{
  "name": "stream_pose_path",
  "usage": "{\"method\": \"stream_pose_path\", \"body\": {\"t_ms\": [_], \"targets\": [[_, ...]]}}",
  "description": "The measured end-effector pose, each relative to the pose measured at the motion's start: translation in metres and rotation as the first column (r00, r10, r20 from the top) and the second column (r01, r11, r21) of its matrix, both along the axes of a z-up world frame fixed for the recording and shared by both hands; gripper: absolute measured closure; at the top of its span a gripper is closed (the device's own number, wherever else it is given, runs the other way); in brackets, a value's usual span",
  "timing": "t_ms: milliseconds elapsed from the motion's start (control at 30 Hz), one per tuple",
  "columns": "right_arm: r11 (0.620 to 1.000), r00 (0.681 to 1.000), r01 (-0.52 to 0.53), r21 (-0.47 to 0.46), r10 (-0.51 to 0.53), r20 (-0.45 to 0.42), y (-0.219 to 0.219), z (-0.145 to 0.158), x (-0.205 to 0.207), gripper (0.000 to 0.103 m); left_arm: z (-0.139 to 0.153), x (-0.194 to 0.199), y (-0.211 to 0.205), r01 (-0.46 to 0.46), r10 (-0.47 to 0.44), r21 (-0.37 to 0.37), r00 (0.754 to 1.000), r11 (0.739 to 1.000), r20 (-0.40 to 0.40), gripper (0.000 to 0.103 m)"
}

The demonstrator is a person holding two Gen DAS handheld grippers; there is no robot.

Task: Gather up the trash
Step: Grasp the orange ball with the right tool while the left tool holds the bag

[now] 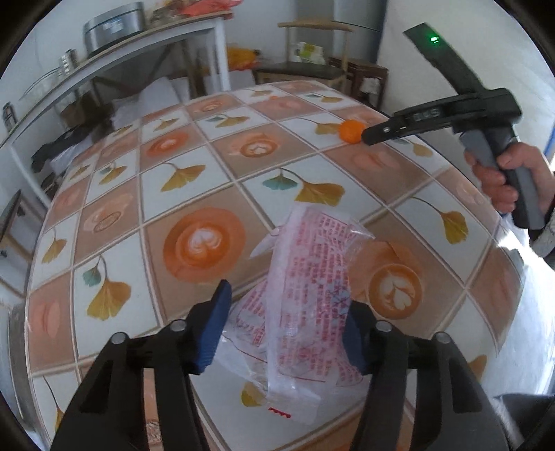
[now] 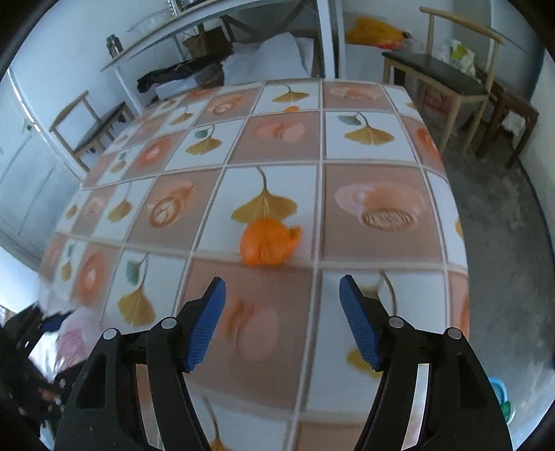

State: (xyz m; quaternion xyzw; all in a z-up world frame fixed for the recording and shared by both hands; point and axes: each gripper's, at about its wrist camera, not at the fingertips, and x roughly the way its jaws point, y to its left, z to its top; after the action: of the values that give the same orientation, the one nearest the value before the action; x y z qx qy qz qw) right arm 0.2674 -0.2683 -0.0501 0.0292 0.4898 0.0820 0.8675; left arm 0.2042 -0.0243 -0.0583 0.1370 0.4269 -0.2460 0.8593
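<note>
Plastic wrapper (image 1: 305, 295) on table (image 1: 173, 194); orange peel (image 2: 269, 243) apart

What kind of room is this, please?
Probably a home kitchen or dining room: a table under a tile-patterned cloth, a wooden chair beside it, and a shelf holding a metal pot. Orange peel and a plastic bag lie on the table.

Home dining rm: tiled-print table (image 2: 378, 152), wooden chair (image 2: 447, 76), shelf w/ cooker (image 1: 114, 26).
</note>
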Motion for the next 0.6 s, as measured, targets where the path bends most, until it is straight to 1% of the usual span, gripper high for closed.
{"method": "stream_pose_path", "body": {"t_ms": [67,133,200,233,333,367,400,467,533,600], "targets": [[1.0,1.0,0.002,-0.006,-0.002,0.007,0.004,-0.002,0.009,0.04,0.0,0.003,0.004,-0.032,0.032,-0.025,0.999,0.999,-0.01,0.053],[0.999,1.0,0.012,-0.04,-0.011,0.025,0.009,-0.003,0.018,0.042,0.0,0.006,0.009,-0.07,0.069,-0.051,0.997,0.996,-0.025,0.055],[0.998,0.999,0.014,-0.064,-0.011,0.038,0.014,-0.004,0.023,0.046,0.0,0.007,0.012,-0.095,0.093,-0.069,0.995,0.993,-0.027,0.058],[0.997,0.999,0.017,-0.078,-0.014,0.044,0.016,-0.004,0.024,0.05,0.0,0.008,0.014,-0.106,0.104,-0.075,0.994,0.992,-0.026,0.059],[0.992,0.998,0.019,-0.125,-0.012,0.055,0.021,-0.005,0.024,0.057,-0.001,0.009,0.017,-0.122,0.121,-0.081,0.992,0.989,-0.018,0.065],[0.99,0.998,0.017,-0.138,-0.009,0.06,0.023,-0.005,0.022,0.062,-0.001,0.01,0.018,-0.123,0.122,-0.082,0.992,0.989,-0.018,0.066],[0.99,0.998,0.012,-0.137,-0.003,0.062,0.024,-0.005,0.019,0.064,-0.001,0.011,0.019,-0.125,0.124,-0.083,0.992,0.989,-0.018,0.067],[0.99,0.998,0.013,-0.138,-0.004,0.065,0.024,-0.004,0.017,0.079,-0.001,0.012,0.021,-0.134,0.133,-0.089,0.991,0.987,-0.022,0.07],[0.993,0.998,0.021,-0.117,-0.014,0.06,0.021,-0.003,0.015,0.084,0.0,0.012,0.024,-0.144,0.142,-0.1,0.99,0.985,-0.029,0.074],[0.995,0.998,0.029,-0.095,-0.024,0.055,0.018,-0.001,0.012,0.087,0.001,0.013,0.027,-0.151,0.148,-0.107,0.988,0.983,-0.029,0.077]]}}
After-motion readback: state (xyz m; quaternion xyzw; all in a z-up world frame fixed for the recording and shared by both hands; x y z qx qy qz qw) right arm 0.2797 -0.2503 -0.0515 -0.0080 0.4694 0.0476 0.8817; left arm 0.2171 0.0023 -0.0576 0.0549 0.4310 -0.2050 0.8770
